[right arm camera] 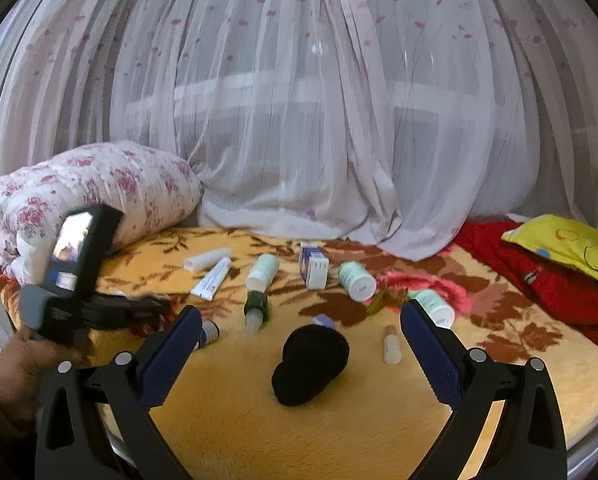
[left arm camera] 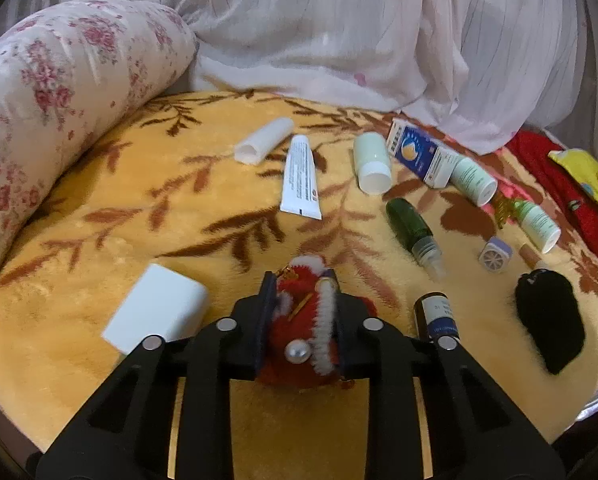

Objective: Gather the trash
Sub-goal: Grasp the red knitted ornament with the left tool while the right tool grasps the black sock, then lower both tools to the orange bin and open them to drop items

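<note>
My left gripper (left arm camera: 299, 280) is shut on a red and white fuzzy Santa ornament (left arm camera: 305, 316) with a pearl bead, low over the yellow leaf-pattern blanket (left arm camera: 139, 200). My right gripper (right arm camera: 301, 316) is open and empty, its jaws wide apart around a black fuzzy pouch (right arm camera: 309, 364) without touching it. Scattered on the blanket are a white tube (left arm camera: 300, 178), a white roll (left arm camera: 263, 140), a pale green bottle (left arm camera: 372, 162), a blue box (left arm camera: 419, 154), a dark green dropper bottle (left arm camera: 413, 230) and a brown vial (left arm camera: 435, 316). The left gripper shows in the right wrist view (right arm camera: 71, 280), blurred.
A white block (left arm camera: 157, 308) lies left of the left gripper. A floral rolled quilt (left arm camera: 51, 92) borders the left side. Sheer curtains (right arm camera: 299, 100) hang behind. A red cloth (right arm camera: 539, 272) and yellow pillow (right arm camera: 571, 248) lie at the right. Two more green-label bottles (left arm camera: 473, 180) lie near the box.
</note>
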Tool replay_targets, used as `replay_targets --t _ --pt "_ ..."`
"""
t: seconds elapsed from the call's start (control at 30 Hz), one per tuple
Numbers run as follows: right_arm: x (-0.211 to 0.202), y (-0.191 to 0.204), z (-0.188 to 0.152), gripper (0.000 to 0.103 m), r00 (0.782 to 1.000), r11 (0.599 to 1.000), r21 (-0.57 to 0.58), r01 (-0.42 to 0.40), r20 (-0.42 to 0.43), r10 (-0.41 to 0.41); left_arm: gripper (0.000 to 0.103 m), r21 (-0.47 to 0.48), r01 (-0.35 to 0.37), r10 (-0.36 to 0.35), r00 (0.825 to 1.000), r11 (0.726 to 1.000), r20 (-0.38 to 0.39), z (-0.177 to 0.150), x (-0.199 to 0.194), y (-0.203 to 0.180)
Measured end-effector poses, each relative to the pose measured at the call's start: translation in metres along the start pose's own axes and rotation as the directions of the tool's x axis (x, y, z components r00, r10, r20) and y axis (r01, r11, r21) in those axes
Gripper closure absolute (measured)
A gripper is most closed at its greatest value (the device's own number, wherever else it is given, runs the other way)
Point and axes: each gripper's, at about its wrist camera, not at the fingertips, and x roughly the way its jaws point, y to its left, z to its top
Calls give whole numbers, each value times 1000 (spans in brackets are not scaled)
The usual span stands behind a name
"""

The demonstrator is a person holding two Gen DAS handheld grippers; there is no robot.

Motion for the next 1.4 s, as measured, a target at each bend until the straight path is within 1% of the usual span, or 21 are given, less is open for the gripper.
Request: replay_targets --t 0.17,0.33,0.47,0.57,0.6,0.63,0.67,0.7,0.73,0.77,0.87,0.93,1.0,1.03,1.1,1.17,1.23,1.27,1.3,1.33,1.4 --pt "24 3 -3 5 996 1000 -1 3 -87 -3 81 16 16 -16 1000 1000 22 -9 -21 2" --pt "53 4 -12 5 981 998 -16 62 -183 -64 81 31 37 -38 999 999 38 -22 -38 2" --pt "73 1 -14 5 965 993 -47 111 -236 -119 81 40 51 -53 998 998 44 -25 -45 2" --pt "95 -2 -13 6 940 988 -54 143 -304 -152 81 42 58 -60 997 997 51 -27 -50 3" --pt "100 -3 -13 20 934 988 -49 145 -324 -153 81 41 61 -63 997 997 51 -28 -51 2" --pt "107 -5 -14 37 925 990 -36 137 -352 -141 81 42 65 -67 996 997 53 -29 -52 2" --pt "115 -8 -15 54 913 994 -8 109 -395 -103 81 43 68 -70 996 997 55 -29 -54 3" --pt "120 -11 -16 55 905 995 21 100 -418 -83 81 43 73 -76 996 996 56 -30 -56 3" --pt "118 -15 -16 55 908 993 55 108 -411 -76 81 46 76 -79 995 996 56 -31 -57 2" --pt "115 -14 -16 56 911 992 65 106 -406 -71 81 50 81 -84 995 995 55 -31 -60 2" --pt "105 -10 -15 56 915 994 51 96 -397 -68 81 66 95 -99 994 993 51 -36 -67 -1" --pt "94 -7 -14 56 917 996 54 76 -397 -49 81 75 109 -112 993 991 47 -39 -73 -3" --pt "81 -3 -12 56 916 997 64 39 -400 -10 81 86 126 -130 991 988 40 -43 -82 -5" --pt "72 0 -10 56 915 997 76 8 -403 23 81 98 135 -138 990 986 32 -46 -88 -8" --pt "55 8 -7 56 904 994 98 -58 -417 94 81 112 160 -162 987 981 7 -53 -99 -10" --pt "34 20 -6 56 887 986 100 -133 -433 163 81 128 192 -189 981 973 -33 -64 -112 -12" --pt "17 31 -11 56 866 979 95 -178 -458 202 81 140 217 -207 975 966 -82 -79 -121 -13" --pt "8 38 -17 56 844 973 100 -207 -485 230 81 143 229 -215 971 963 -109 -86 -123 -14" --pt "2 41 -21 56 827 969 108 -224 -504 247 81 144 239 -221 966 960 -132 -93 -124 -14" --pt "-5 46 -31 56 795 960 128 -247 -539 277 81 144 252 -227 960 957 -166 -101 -125 -14" --pt "-14 53 -47 56 750 954 147 -262 -591 297 81 142 268 -232 946 953 -228 -116 -126 -11"
